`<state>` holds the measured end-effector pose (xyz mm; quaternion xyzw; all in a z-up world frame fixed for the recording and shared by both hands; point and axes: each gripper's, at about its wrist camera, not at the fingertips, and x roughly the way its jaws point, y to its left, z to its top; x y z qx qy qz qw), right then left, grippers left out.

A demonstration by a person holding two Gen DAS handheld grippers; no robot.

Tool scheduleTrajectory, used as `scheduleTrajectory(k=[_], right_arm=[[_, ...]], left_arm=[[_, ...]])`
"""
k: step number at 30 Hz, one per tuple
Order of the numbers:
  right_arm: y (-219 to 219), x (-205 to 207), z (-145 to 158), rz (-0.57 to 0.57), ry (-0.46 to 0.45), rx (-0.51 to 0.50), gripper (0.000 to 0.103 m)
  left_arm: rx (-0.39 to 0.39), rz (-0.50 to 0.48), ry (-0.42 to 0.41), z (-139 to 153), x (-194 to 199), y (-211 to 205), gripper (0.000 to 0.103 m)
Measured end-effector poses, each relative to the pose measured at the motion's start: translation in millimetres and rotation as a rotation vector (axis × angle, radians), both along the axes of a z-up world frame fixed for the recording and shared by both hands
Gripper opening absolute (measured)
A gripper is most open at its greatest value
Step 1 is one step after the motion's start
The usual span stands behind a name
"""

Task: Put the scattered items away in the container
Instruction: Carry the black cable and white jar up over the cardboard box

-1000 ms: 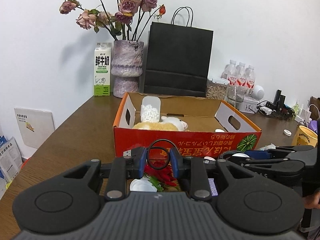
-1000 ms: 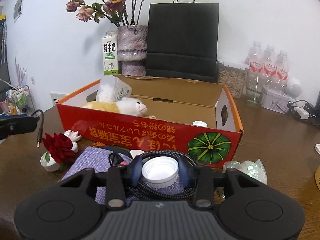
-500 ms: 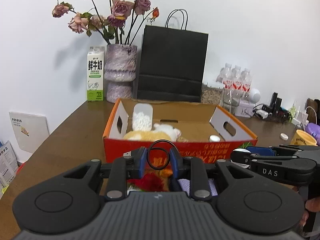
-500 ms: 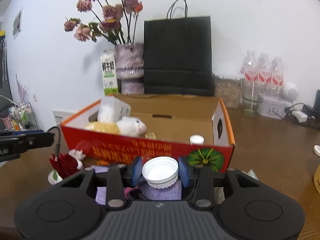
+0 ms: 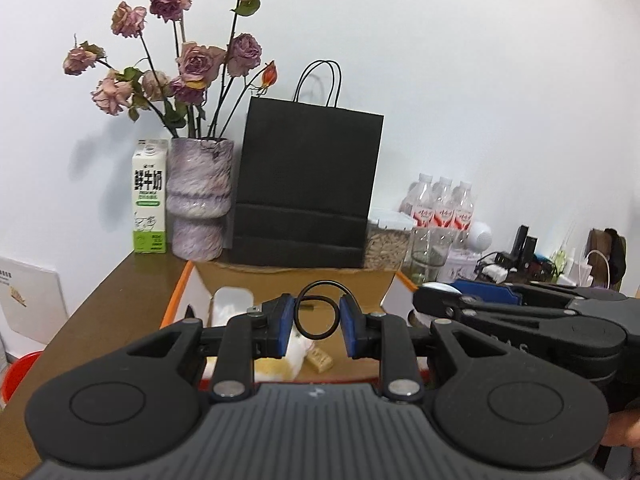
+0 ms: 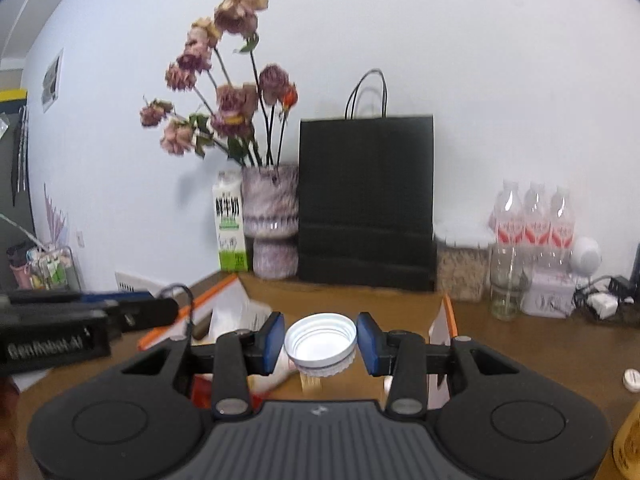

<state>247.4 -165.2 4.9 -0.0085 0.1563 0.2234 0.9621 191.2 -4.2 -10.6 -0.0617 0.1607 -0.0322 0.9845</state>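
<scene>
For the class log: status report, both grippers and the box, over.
Left gripper shut on black cable loop. Right gripper shut on white cap. Both over orange box. Nothing in the way.

Left tool (image 5: 316, 322), right tool (image 6: 321, 342): black bodies, blue pads, silver screws.

Left hand-held gripper (image 5: 316, 326) holds a coiled black cable (image 5: 316, 316) between blue pads, above the orange-rimmed cardboard box (image 5: 180, 292). Black paper bag (image 5: 308, 184) and vase (image 5: 199, 196) stand behind on the tabletop (image 5: 116, 300).
</scene>
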Motion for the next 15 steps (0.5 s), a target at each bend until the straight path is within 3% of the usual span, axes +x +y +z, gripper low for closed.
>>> scheduleTrajectory(k=[8, 15], right_arm=[[6, 35, 10, -0.016, -0.002, 0.053, 0.038], [10, 74, -8, -0.032, 0.060, 0.056, 0.038]], left_arm=[[-0.008, 0.028, -0.015, 9, 42, -3, 0.025], [-0.015, 0.054, 0.024, 0, 90, -2, 0.025]])
